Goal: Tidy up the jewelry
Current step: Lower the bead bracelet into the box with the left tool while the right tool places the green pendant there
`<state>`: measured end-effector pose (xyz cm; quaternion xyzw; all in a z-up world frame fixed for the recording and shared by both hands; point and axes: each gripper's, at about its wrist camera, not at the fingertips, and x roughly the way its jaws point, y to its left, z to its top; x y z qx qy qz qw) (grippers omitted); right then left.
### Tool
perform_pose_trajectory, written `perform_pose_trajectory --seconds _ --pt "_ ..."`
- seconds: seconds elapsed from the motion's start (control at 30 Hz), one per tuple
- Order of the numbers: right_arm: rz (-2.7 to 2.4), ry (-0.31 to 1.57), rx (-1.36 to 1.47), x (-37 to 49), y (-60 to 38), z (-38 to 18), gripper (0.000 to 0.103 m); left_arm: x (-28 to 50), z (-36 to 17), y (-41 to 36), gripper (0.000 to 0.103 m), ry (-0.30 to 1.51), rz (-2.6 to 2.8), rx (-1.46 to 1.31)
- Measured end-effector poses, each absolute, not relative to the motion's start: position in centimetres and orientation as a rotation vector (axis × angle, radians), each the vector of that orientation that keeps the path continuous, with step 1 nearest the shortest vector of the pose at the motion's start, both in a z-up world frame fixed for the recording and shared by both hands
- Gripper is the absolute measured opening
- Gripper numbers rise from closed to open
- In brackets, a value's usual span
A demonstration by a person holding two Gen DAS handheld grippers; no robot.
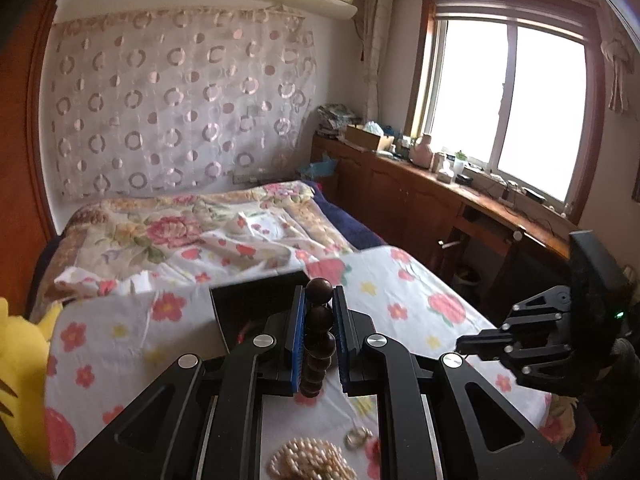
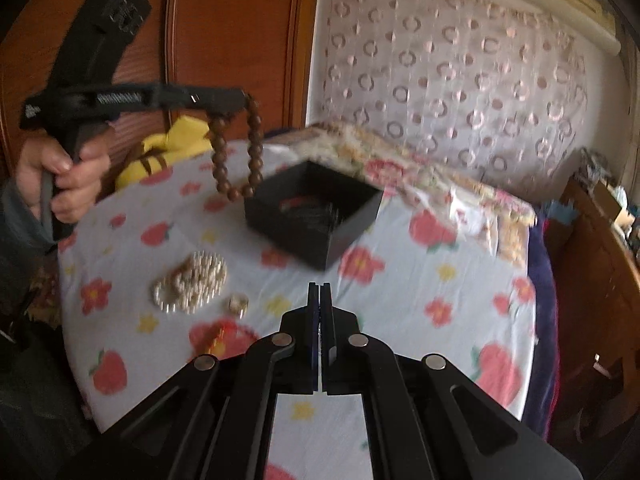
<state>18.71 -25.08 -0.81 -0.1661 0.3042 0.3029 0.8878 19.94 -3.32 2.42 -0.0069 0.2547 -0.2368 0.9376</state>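
Observation:
My left gripper (image 1: 319, 300) is shut on a brown wooden bead bracelet (image 1: 318, 340) and holds it in the air. In the right wrist view the bracelet (image 2: 236, 152) hangs as a loop from the left gripper (image 2: 240, 98), above and left of the open black box (image 2: 316, 216). The box also shows in the left wrist view (image 1: 248, 304) just beyond the left fingertips. A pearl bracelet (image 2: 192, 282) and a small ring (image 2: 239, 304) lie on the flowered cloth. My right gripper (image 2: 319, 292) is shut and empty, low over the cloth; it shows in the left wrist view (image 1: 468, 346) too.
The flowered cloth (image 2: 420, 280) covers a round surface beside a bed (image 1: 180, 232). A yellow plush toy (image 2: 176, 148) lies at the left edge. A wooden sideboard (image 1: 460, 200) under the window runs along the right. A wooden door (image 2: 220, 40) stands behind.

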Motion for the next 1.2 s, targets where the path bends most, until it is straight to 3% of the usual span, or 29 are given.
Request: perform_pose_trajectory --seconds 0.37,0.83,0.9,1.2 --pt "0.654 0.512 -0.331 24.7 -22.7 3.8 0.001 26.4 1.3 -3.0 0.012 0.557 -0.44 -0.012" --pt "0.737 0.587 -0.305 30.8 -18.1 0.7 0.001 30.1 -3.1 -1.2 0.012 0.651 -0.365 -0.028" --pt "0.747 0.611 -0.302 31.4 -17.6 -0.1 0.001 29.9 -3.2 -0.9 0.015 0.651 -0.36 -0.035" --pt "0.717 0.679 -0.304 31.9 -16.7 -3.0 0.003 27.8 -3.2 0.5 0.049 0.649 -0.324 -0.031"
